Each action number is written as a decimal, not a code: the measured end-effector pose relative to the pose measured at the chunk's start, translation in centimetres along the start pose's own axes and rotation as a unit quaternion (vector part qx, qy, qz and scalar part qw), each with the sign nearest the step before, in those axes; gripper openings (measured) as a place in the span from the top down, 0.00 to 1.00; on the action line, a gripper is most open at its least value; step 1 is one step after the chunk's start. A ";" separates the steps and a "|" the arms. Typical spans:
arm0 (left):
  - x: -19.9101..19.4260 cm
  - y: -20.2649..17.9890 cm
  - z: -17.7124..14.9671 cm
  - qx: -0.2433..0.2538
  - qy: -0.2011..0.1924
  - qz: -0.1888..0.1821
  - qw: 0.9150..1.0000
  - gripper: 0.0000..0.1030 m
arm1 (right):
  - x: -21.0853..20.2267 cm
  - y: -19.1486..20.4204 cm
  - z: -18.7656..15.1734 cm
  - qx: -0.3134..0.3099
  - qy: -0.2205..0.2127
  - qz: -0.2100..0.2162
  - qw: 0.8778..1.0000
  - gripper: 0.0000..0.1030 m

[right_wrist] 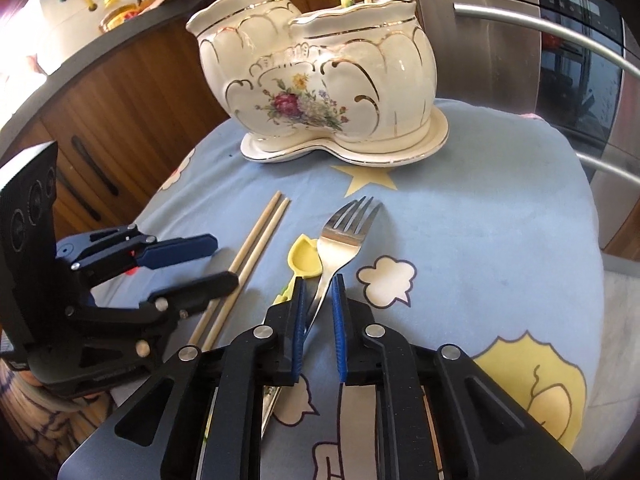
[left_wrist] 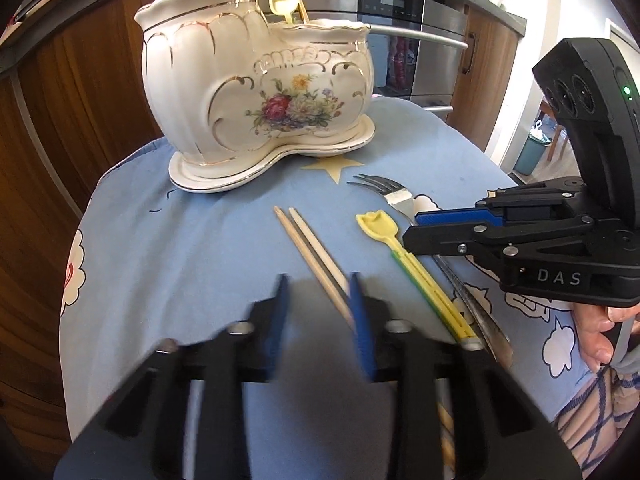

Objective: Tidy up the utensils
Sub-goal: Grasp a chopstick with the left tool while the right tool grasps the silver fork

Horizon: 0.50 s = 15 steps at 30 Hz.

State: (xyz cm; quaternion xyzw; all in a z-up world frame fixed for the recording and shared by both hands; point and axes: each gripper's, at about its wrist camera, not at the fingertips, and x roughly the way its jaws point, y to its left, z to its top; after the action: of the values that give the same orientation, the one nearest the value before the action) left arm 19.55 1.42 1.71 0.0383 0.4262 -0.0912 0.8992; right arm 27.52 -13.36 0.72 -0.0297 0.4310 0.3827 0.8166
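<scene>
At the bottom of the left wrist view the left claw (left_wrist: pixel 320 308) is smeared by motion blur and covers the near ends of the chopsticks (left_wrist: pixel 310 246), while the utensils standing in the ceramic holder (left_wrist: pixel 256 92) are cut off by the top edge.

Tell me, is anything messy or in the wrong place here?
Yes. A silver fork, a yellow spoon and two wooden chopsticks lie loose on the blue cloth instead of standing in the flowered holder. Nothing looks spilled or broken.
</scene>
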 end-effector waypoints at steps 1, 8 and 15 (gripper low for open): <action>0.0 0.0 0.0 -0.003 0.002 -0.005 1.000 0.81 | 0.1 0.0 0.0 -0.002 0.000 -0.002 1.000 0.87; 0.1 1.0 -0.1 -0.021 0.009 -0.024 0.999 0.81 | -0.6 -1.1 0.0 -0.011 0.004 -0.021 1.000 0.89; 0.6 0.1 0.7 0.012 0.053 -0.020 0.998 0.81 | -0.4 -1.1 0.2 -0.032 0.022 -0.039 0.999 0.89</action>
State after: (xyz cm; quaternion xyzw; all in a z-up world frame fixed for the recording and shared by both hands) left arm 20.48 1.39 1.68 0.0449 0.4732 -0.1122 0.8727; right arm 28.27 -14.32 0.78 -0.0804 0.4349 0.3633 0.8200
